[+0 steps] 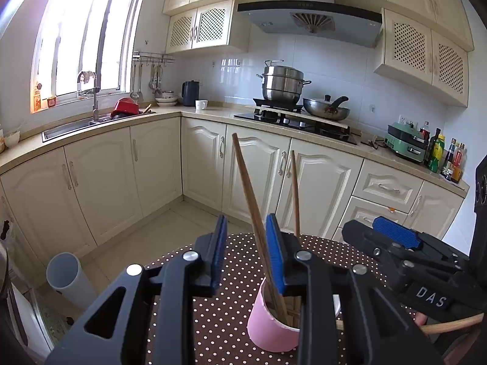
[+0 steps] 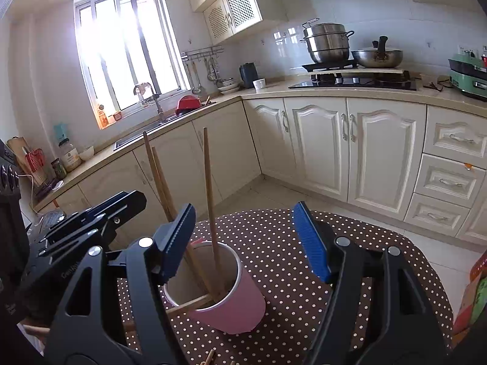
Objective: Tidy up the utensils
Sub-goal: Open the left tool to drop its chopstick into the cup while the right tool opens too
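A pink cup (image 1: 268, 325) (image 2: 231, 304) stands on a round table with a brown polka-dot cloth (image 1: 213, 319) (image 2: 289, 273). Several wooden chopsticks (image 1: 248, 191) (image 2: 210, 188) stand in it, leaning outward. One more chopstick (image 2: 188, 304) lies across the cup's rim. My left gripper (image 1: 247, 252) is open just above the cup; one chopstick rises between its jaws, close to the right pad. My right gripper (image 2: 245, 243) is wide open over the cup, touching nothing. Its blue pad (image 1: 395, 232) shows at the right of the left wrist view.
Loose chopstick ends (image 2: 210, 357) lie on the cloth at the near edge. A wooden stick (image 1: 450, 325) shows beside a person's fingers at the lower right. A grey tube (image 1: 65, 273) stands on the floor at the left. A colourful package (image 2: 474, 289) sits at the table's right edge.
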Available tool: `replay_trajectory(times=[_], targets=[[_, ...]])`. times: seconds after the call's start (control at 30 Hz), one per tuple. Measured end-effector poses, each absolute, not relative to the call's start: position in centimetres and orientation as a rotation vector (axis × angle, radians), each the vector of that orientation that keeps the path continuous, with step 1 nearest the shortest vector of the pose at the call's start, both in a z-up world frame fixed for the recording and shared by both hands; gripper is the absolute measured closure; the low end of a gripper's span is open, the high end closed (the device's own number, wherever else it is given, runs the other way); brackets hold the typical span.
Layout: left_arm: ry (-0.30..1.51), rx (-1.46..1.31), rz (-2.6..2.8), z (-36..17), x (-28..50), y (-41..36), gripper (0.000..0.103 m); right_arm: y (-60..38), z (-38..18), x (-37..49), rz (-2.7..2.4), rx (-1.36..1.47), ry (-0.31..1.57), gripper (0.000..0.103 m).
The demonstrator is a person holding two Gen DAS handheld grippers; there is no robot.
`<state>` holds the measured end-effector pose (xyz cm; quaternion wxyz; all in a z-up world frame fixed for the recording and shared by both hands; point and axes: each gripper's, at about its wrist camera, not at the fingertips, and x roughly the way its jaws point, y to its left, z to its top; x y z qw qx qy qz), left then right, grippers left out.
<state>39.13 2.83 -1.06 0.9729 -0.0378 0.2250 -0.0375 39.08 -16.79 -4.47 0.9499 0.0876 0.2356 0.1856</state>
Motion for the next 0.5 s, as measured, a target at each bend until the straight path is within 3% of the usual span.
replay_trajectory(times=[0.5], targets=[[0.404, -0.056, -0.050, 1.5, 34.4, 2.6, 0.062, -19.3, -1.6, 35.0, 0.322, 0.214, 0.425, 0.036]])
